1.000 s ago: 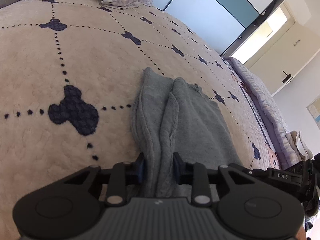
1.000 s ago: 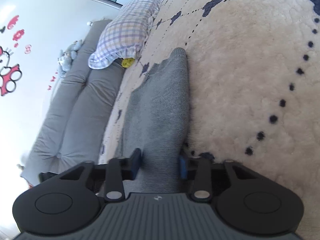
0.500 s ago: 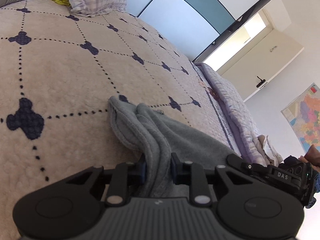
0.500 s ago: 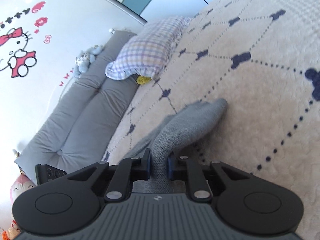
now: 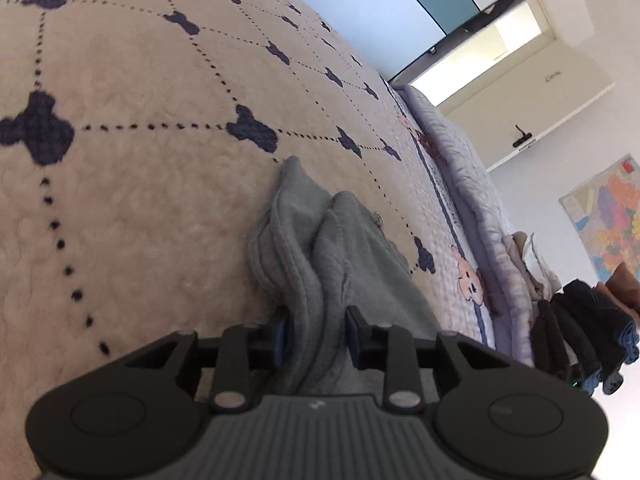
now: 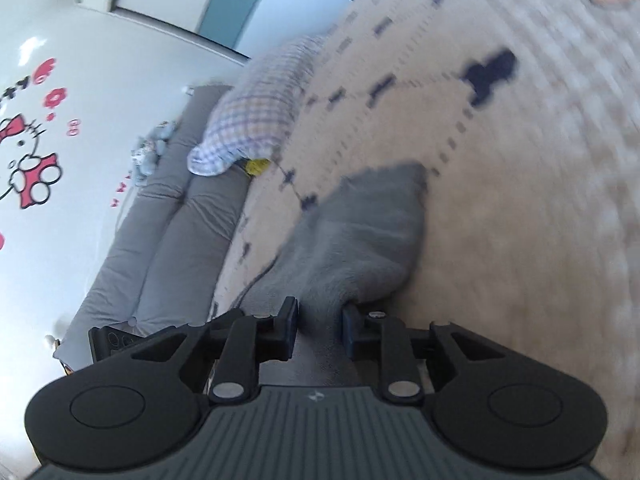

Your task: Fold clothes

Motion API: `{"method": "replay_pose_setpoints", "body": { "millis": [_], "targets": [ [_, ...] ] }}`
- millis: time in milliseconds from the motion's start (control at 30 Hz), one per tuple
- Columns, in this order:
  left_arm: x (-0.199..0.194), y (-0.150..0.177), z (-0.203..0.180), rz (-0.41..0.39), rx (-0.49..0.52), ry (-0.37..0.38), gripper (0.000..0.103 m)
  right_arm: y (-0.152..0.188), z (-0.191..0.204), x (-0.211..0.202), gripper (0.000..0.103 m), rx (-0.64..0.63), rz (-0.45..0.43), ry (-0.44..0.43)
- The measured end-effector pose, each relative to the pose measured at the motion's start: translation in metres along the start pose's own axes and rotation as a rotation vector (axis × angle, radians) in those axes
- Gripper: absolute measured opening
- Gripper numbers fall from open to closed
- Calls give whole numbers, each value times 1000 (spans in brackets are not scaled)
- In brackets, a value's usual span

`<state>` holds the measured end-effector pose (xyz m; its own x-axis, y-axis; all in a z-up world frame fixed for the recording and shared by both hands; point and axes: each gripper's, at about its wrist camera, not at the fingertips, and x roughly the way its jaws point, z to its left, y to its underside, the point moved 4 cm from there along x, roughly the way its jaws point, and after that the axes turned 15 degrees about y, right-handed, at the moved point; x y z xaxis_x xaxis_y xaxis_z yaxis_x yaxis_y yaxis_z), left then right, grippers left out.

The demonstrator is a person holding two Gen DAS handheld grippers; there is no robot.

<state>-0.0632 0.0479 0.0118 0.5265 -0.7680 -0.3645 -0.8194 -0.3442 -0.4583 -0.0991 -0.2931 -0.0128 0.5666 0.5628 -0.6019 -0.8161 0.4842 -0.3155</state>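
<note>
A grey fleece garment (image 5: 340, 256) lies bunched in thick folds on the cream bed cover (image 5: 140, 200). My left gripper (image 5: 317, 334) has a fold of it between its jaws; the jaws are opening, and the cloth still fills the gap from pad to pad. In the right wrist view, which is blurred, the grey garment (image 6: 360, 224) trails away from my right gripper (image 6: 320, 330). Its jaws are opening too, with a ridge of the cloth still between the pads. The garment's near end is hidden under both gripper bodies.
The cream bed cover (image 6: 520, 240) with dark blue motifs spreads all round. A checked pillow (image 6: 260, 116) and a yellow item (image 6: 256, 165) lie at the bed head beside a grey padded headboard (image 6: 160, 232). Dark clothes (image 5: 580, 320) are piled past the bed's edge.
Both grippers' jaws have widened since half a second ago. Both hands have shifted across the bed, dragging the garment, and the right view has swung and blurred.
</note>
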Motion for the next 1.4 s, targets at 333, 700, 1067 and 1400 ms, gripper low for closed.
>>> {"method": "replay_pose_setpoints", "body": {
  "millis": [333,700,1067,1400],
  "targets": [
    [0,-29,2,-29,7,21,79,-11,-18,27,46,161,12,-147],
    [40,-14,2,70,59,-32,26,-30,3,53,44,149,53,-128],
    [-3,-15,1,2,42,-41,48,-23,7,26,44,-9,-94,16],
    [-76,33,-11,-26,44,-34,70,27,-31,-18,52,37,-4,-105]
  ]
}}
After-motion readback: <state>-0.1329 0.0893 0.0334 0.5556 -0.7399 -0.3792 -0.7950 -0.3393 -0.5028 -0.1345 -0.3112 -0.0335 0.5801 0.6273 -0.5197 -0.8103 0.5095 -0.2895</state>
